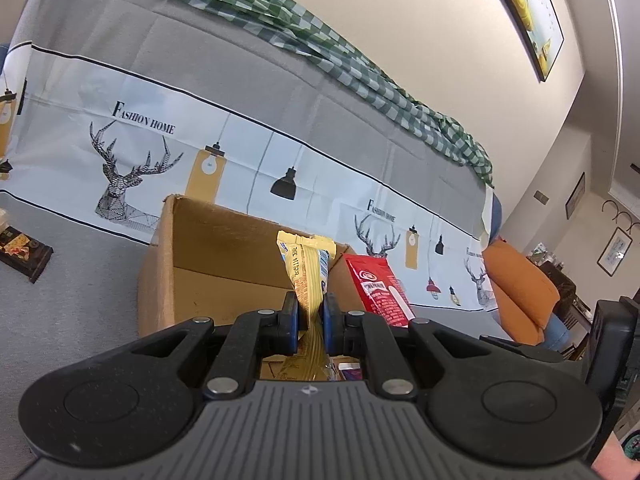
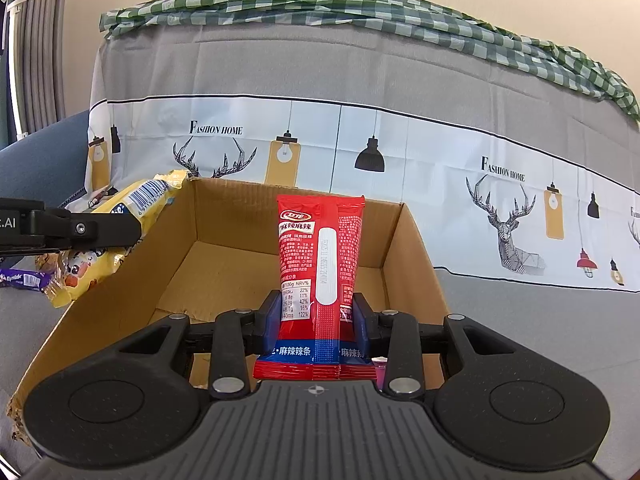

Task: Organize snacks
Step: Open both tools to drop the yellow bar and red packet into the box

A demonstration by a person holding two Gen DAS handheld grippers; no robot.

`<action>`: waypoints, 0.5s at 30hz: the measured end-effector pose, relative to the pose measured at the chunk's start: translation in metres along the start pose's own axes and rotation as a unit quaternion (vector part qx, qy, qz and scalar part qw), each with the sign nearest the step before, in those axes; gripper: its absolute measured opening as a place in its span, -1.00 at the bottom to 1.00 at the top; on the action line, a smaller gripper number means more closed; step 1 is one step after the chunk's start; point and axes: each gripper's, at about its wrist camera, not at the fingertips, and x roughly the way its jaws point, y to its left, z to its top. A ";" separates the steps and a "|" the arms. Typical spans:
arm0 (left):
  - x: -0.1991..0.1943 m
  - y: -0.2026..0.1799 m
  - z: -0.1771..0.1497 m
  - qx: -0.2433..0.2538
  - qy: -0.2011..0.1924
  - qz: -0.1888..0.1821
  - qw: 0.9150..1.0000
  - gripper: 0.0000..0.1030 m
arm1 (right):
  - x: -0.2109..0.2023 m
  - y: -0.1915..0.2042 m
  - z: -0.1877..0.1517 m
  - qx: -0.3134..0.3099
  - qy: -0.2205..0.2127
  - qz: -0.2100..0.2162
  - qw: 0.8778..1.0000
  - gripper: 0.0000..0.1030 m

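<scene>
Far left in the left wrist view, a dark flat snack bar (image 1: 25, 254) lies on the grey felt-like sofa seat (image 1: 80, 300), well apart from the box. Left hand-held gripper (image 1: 311, 316): blue pads pressed together on a yellow crinkled foil snack pack (image 1: 308, 276), its crimped end standing up past the fingertips, held over the open cardboard box (image 1: 192, 264). Box is plain brown corrugated card, flaps up, edges ragged, floor bare where it shows. In the right wrist view the same yellow pack (image 2: 132, 216) hangs at the box's left rim, barcode visible; beyond it on the seat lie a purple glossy wrapper (image 2: 24, 280) and a small orange-brown packet (image 2: 50, 286), touching or nearly so. Right hand-held gripper (image 2: 316, 312): pads pinching a red glossy snack pouch (image 2: 320, 248), flat, rectangular, a white strip down its centre seam, upright above the box's near wall. Behind, a sofa back draped in smooth printed cloth (image 2: 360, 140) with deer and lamp motifs; a rumpled green checked cloth (image 2: 360, 4) lies along its top.
</scene>
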 end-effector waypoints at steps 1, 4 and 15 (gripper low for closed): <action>0.001 0.000 0.000 -0.001 0.003 -0.003 1.000 -0.75 | 0.000 0.000 0.000 0.001 0.000 0.000 1.000 -0.24; 0.002 -0.002 0.000 -0.003 0.004 -0.006 1.000 -0.45 | -0.001 0.001 0.001 0.001 -0.003 -0.010 1.000 0.09; -0.011 -0.002 -0.002 0.023 -0.009 0.008 1.000 -0.03 | -0.006 0.002 0.007 0.037 -0.023 -0.025 0.999 0.28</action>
